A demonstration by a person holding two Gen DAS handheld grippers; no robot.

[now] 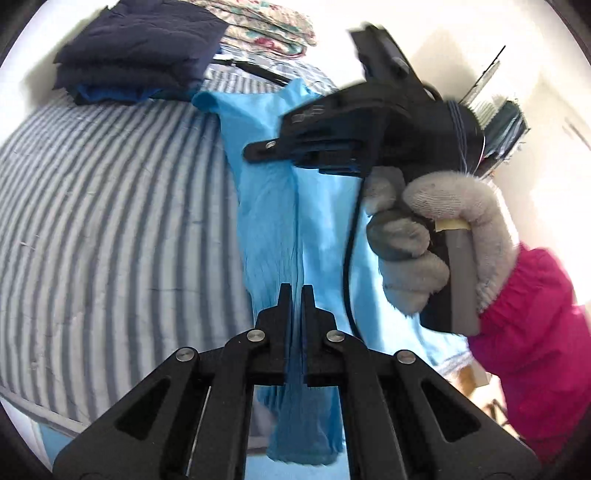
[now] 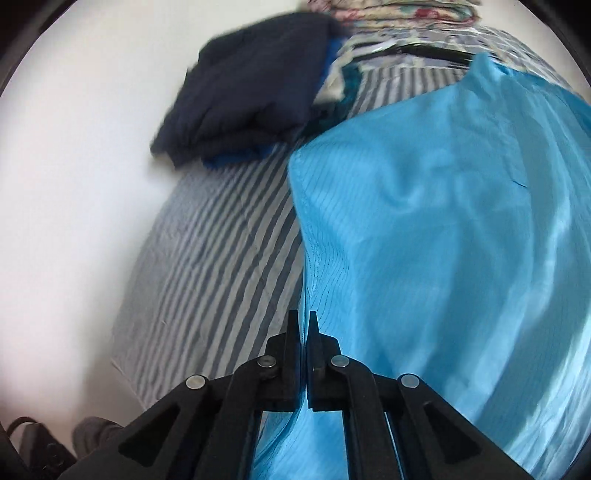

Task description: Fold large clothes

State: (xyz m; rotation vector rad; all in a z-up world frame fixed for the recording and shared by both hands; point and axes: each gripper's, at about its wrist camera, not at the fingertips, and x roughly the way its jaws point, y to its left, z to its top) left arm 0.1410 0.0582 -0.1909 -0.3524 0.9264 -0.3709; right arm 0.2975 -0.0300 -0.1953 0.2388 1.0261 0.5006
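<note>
We judge folding barely begun: left hand-held gripper (image 1: pixel 296 291) and right hand-held gripper (image 2: pixel 303 319) each pinch the unfolded light-blue shiny fabric garment (image 2: pixel 443 221) above the striped bed (image 1: pixel 110 221); dark navy folded clothes (image 1: pixel 140 51) lie finished.

Left tongs (image 1: pixel 295 291) pinched onto light blue garment (image 1: pixel 266 206), draped across striped bed (image 1: pixel 110 206); gloved right hand (image 1: pixel 436 240) gripping right tongs (image 1: pixel 258 151) above.

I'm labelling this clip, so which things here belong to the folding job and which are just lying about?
In the job:
light blue garment
left claw, shut on it
right claw, shut on it

Lying about:
folded navy pile
floral fabric
striped bedsheet
</note>
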